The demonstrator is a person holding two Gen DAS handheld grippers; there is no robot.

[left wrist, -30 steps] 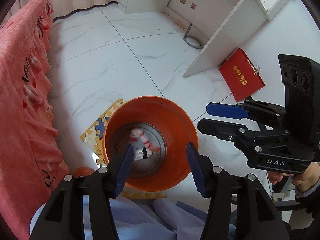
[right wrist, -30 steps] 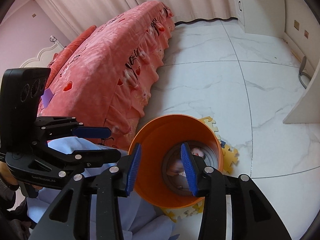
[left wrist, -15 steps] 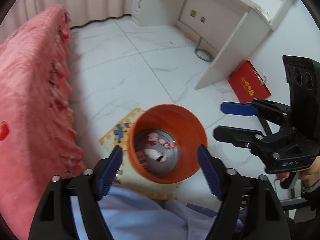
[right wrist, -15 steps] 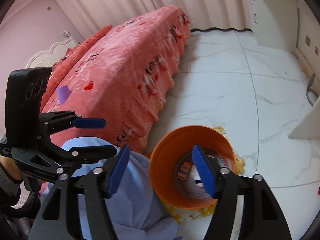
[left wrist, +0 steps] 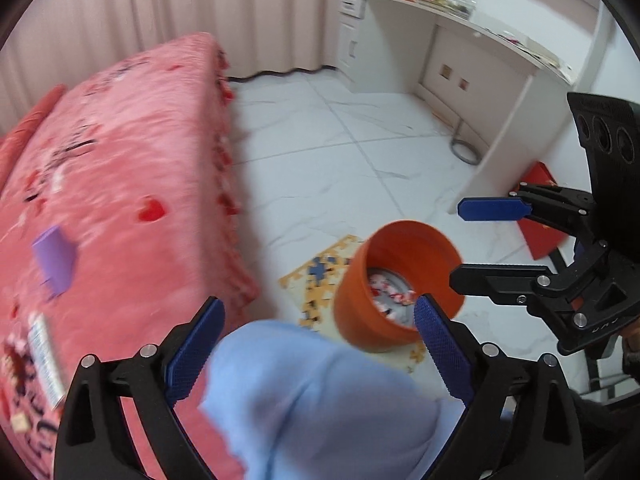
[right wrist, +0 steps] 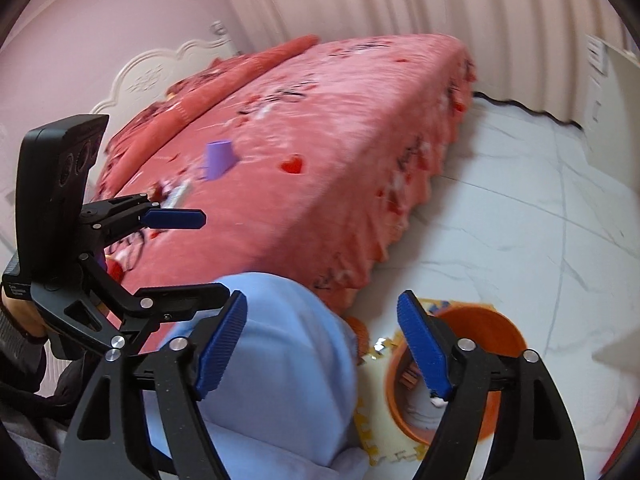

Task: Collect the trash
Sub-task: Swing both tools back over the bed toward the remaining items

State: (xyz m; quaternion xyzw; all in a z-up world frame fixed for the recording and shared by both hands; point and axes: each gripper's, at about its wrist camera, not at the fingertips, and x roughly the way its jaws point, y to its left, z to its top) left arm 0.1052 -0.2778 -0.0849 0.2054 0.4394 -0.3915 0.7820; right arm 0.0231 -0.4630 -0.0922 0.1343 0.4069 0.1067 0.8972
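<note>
Both grippers are held above the floor with jaws opening and nothing between them: the left gripper (left wrist: 316,344) and the right gripper (right wrist: 322,344). An orange bin (left wrist: 356,300) holding wrappers (left wrist: 384,286) is seen on the floor beside the pink bed (right wrist: 340,152).

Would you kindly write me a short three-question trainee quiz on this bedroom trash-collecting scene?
1. True or false: the orange bin on the floor already has wrappers in it.
2. Where does the purple block lie? A on the bed; B in the bin; C on the desk.
3. Fill in: the bin stands on a foam ____ mat.

Key: 1 true; 2 A; 3 puzzle.
</note>
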